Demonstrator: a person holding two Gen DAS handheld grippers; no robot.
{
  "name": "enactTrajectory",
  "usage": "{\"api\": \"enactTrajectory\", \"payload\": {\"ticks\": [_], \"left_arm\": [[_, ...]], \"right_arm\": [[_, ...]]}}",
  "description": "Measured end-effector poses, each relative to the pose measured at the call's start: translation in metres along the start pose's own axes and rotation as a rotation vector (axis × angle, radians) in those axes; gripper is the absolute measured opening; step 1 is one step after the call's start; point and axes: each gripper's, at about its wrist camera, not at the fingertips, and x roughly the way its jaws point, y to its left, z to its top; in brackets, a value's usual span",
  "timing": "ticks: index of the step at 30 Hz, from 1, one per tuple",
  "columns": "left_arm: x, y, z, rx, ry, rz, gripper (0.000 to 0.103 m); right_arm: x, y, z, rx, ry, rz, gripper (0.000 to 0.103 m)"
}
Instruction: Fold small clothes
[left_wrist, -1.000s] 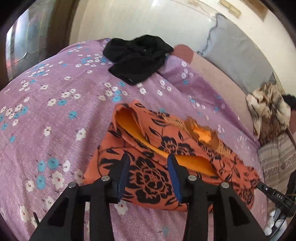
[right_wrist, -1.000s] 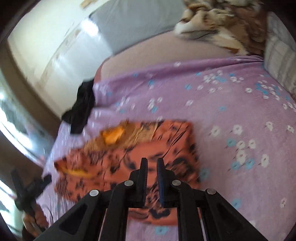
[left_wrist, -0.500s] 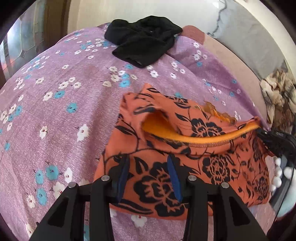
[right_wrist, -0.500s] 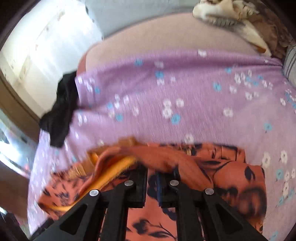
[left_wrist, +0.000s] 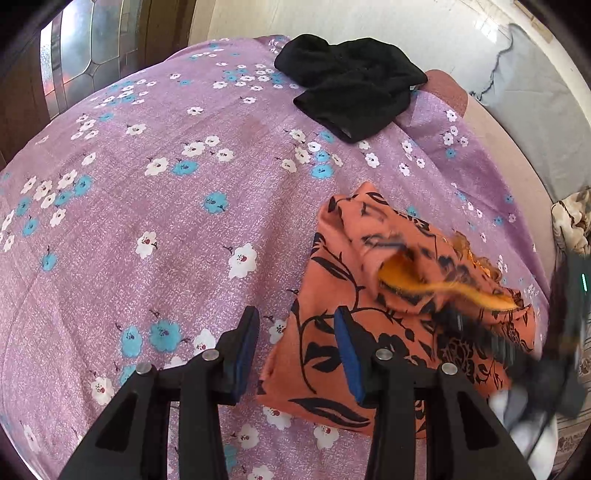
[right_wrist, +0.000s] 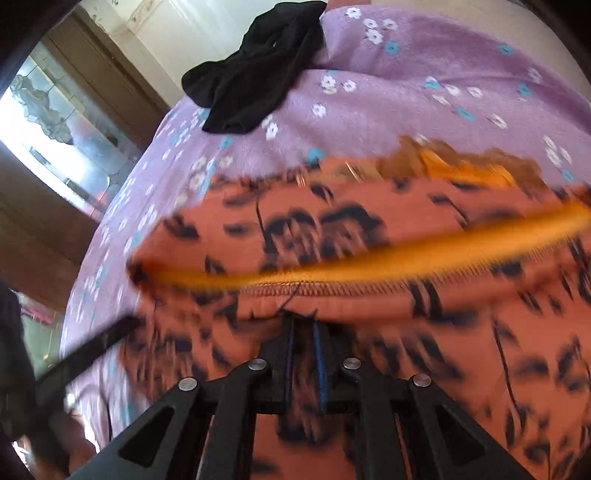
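An orange garment with black flower print (left_wrist: 369, 295) lies on the purple flowered bedsheet (left_wrist: 166, 221), partly lifted at its right side. My left gripper (left_wrist: 295, 343) is open and empty, just left of the garment's near left corner. My right gripper (right_wrist: 304, 328) is shut on the orange garment (right_wrist: 369, 229) and holds a fold of it up, with the orange seam stretched across the view. The right gripper also shows, blurred, at the right edge of the left wrist view (left_wrist: 517, 350).
A black garment (left_wrist: 351, 92) lies crumpled at the far edge of the bed; it also shows in the right wrist view (right_wrist: 255, 74). A grey pillow (left_wrist: 535, 110) and a brown patterned cloth (left_wrist: 572, 221) lie at the right. A window and wooden frame (left_wrist: 74, 66) stand at the left.
My right gripper has lifted and pulled the garment's edge across, toward the left side. My left gripper has shifted left off the garment and stays open.
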Motion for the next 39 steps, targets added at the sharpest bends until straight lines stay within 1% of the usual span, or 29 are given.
{"api": "enactTrajectory", "payload": {"ticks": [3, 5, 6, 8, 10, 12, 14, 16, 18, 20, 21, 22, 23, 24, 25, 26, 28, 30, 32, 35, 38, 39], "left_arm": [[0.003, -0.003, 0.002, 0.021, 0.007, -0.01, 0.043], [0.005, -0.004, 0.004, 0.023, 0.008, -0.013, 0.043], [0.005, -0.004, 0.005, 0.018, 0.007, -0.014, 0.043], [0.005, -0.002, 0.008, 0.005, 0.007, -0.017, 0.043], [0.005, -0.002, 0.011, -0.006, 0.004, -0.015, 0.043], [0.003, -0.002, 0.011, -0.005, 0.003, -0.014, 0.043], [0.001, -0.005, 0.009, 0.014, -0.002, -0.007, 0.043], [-0.002, -0.01, 0.007, 0.042, -0.013, -0.004, 0.043], [-0.004, -0.017, 0.004, 0.082, -0.032, 0.019, 0.043], [-0.001, -0.024, 0.0, 0.123, -0.039, 0.051, 0.053], [0.004, -0.028, -0.002, 0.144, -0.028, 0.072, 0.067], [0.012, -0.031, -0.005, 0.168, -0.005, 0.104, 0.078], [0.021, -0.033, -0.008, 0.194, 0.018, 0.139, 0.079], [0.027, -0.035, -0.012, 0.214, 0.017, 0.161, 0.081], [0.026, -0.036, -0.014, 0.223, -0.011, 0.18, 0.085], [0.024, -0.038, -0.015, 0.236, -0.027, 0.198, 0.085], [0.017, -0.04, -0.015, 0.267, -0.032, 0.195, 0.085], [0.004, -0.036, -0.017, 0.272, -0.064, 0.189, 0.085], [-0.014, -0.031, -0.02, 0.251, -0.097, 0.186, 0.085], [-0.04, -0.032, -0.028, 0.227, -0.146, 0.104, 0.085], [-0.048, -0.049, -0.031, 0.278, -0.17, 0.064, 0.085], [-0.047, -0.054, -0.033, 0.288, -0.165, 0.046, 0.085]], "right_arm": [[0.007, -0.011, 0.047, 0.12, -0.12, -0.027, 0.013], [-0.002, -0.022, 0.062, 0.219, -0.203, -0.031, 0.013], [-0.009, -0.03, 0.065, 0.259, -0.232, -0.012, 0.013], [-0.025, -0.039, 0.061, 0.275, -0.253, 0.014, 0.013], [-0.036, -0.041, 0.051, 0.231, -0.231, -0.011, 0.013], [-0.057, -0.047, 0.031, 0.182, -0.212, -0.045, 0.013], [-0.085, -0.059, 0.003, 0.158, -0.215, -0.096, 0.013], [-0.118, -0.076, -0.03, 0.152, -0.229, -0.186, 0.013], [-0.145, -0.093, -0.061, 0.147, -0.241, -0.277, 0.013], [-0.162, -0.113, -0.084, 0.171, -0.225, -0.331, 0.013], [-0.165, -0.127, -0.097, 0.21, -0.199, -0.345, 0.013], [-0.163, -0.141, -0.106, 0.249, -0.162, -0.357, 0.019], [-0.155, -0.156, -0.116, 0.296, -0.098, -0.377, 0.027], [-0.147, -0.171, -0.127, 0.333, -0.048, -0.348, 0.034], [-0.151, -0.175, -0.134, 0.333, -0.088, -0.306, 0.034], [-0.161, -0.175, -0.138, 0.333, -0.119, -0.279, 0.034], [-0.179, -0.176, -0.142, 0.395, -0.111, -0.238, 0.033], [-0.205, -0.174, -0.149, 0.407, -0.177, -0.181, 0.033], [-0.224, -0.172, -0.155, 0.393, -0.214, -0.18, 0.034], [-0.245, -0.178, -0.165, 0.395, -0.278, -0.119, 0.034], [-0.25, -0.181, -0.166, 0.427, -0.312, -0.09, 0.04], [-0.249, -0.186, -0.168, 0.444, -0.325, -0.076, 0.051]]}}
